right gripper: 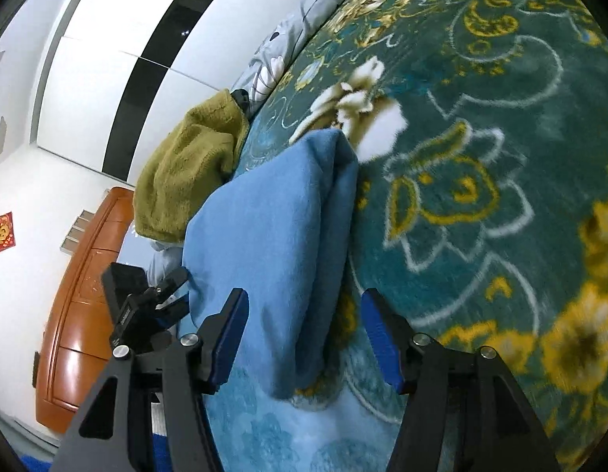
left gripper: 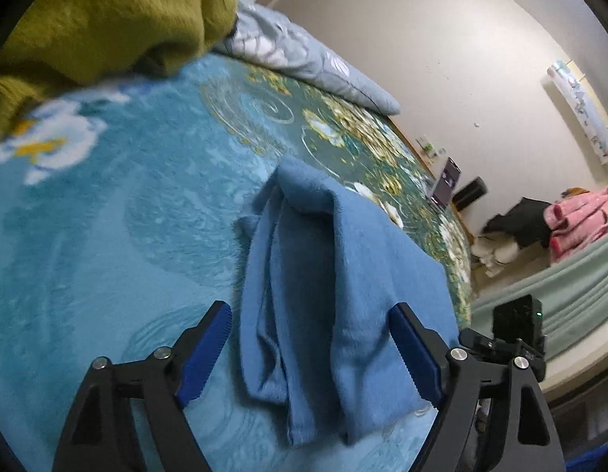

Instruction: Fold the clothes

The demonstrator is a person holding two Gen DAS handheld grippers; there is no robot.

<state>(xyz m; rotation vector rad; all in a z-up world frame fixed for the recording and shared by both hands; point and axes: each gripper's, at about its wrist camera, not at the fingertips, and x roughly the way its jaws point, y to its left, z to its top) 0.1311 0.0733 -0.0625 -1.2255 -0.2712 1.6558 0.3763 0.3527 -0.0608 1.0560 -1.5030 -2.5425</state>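
A folded blue fleece garment (left gripper: 327,283) lies on the patterned bedspread (left gripper: 107,236). My left gripper (left gripper: 310,348) stands open just over its near end, one blue pad on each side, neither pinching the cloth. In the right wrist view the same blue garment (right gripper: 272,236) runs away from me, and my right gripper (right gripper: 304,338) is open astride its near edge. An olive-green fuzzy garment (left gripper: 119,15) lies crumpled at the far left of the bed, also seen beyond the blue one as the olive garment (right gripper: 186,173).
A grey floral quilt (left gripper: 304,55) lies along the bed's far edge. Beyond the bed are a phone on a stand (left gripper: 445,185), a pink and black clothes pile (left gripper: 559,220), a pale green couch cover (left gripper: 559,291), a wooden door (right gripper: 83,306) and a white wardrobe (right gripper: 107,59).
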